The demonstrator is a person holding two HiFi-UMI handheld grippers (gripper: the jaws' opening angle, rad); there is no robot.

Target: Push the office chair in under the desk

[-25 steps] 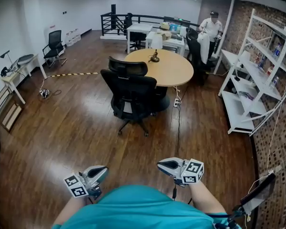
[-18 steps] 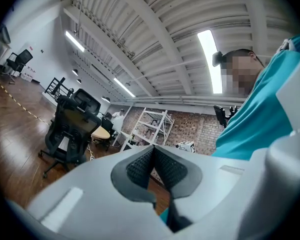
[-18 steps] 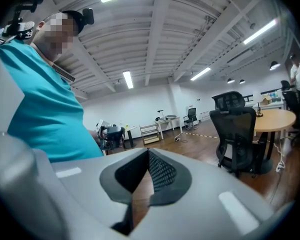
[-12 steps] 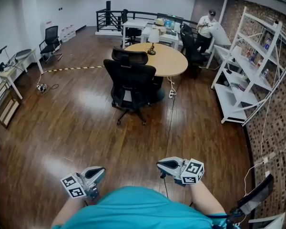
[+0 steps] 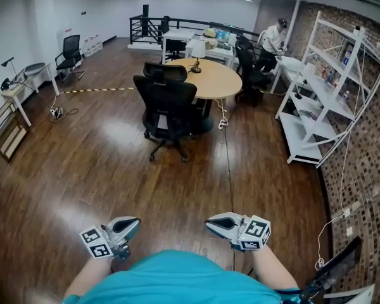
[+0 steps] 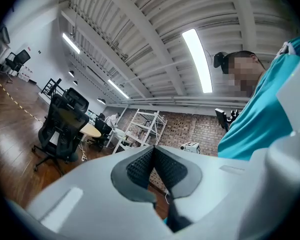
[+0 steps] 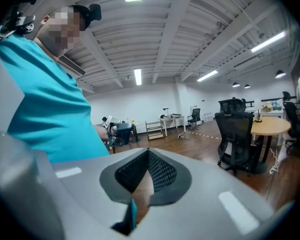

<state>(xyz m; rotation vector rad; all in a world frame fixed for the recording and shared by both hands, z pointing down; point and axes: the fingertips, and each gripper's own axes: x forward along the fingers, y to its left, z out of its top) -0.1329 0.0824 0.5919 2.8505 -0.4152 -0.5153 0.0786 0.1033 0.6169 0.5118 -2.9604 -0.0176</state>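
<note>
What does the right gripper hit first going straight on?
Likely nothing near: the right gripper aims over open floor toward a low rack at the far wall. The left gripper sits just beside that line.

I get bright overhead strip lights (image 6: pixel 200 59), glare on the floor (image 5: pixel 123 132) ahead of the left gripper (image 5: pixel 134 222), fisheye-warped edges.

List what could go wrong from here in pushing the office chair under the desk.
The cable lying on the floor could trip the person on the way. The left gripper and right gripper are shut and empty; pushed off-centre, the office chair may swivel away. A hard bump on the desk could shake the lamp.
</note>
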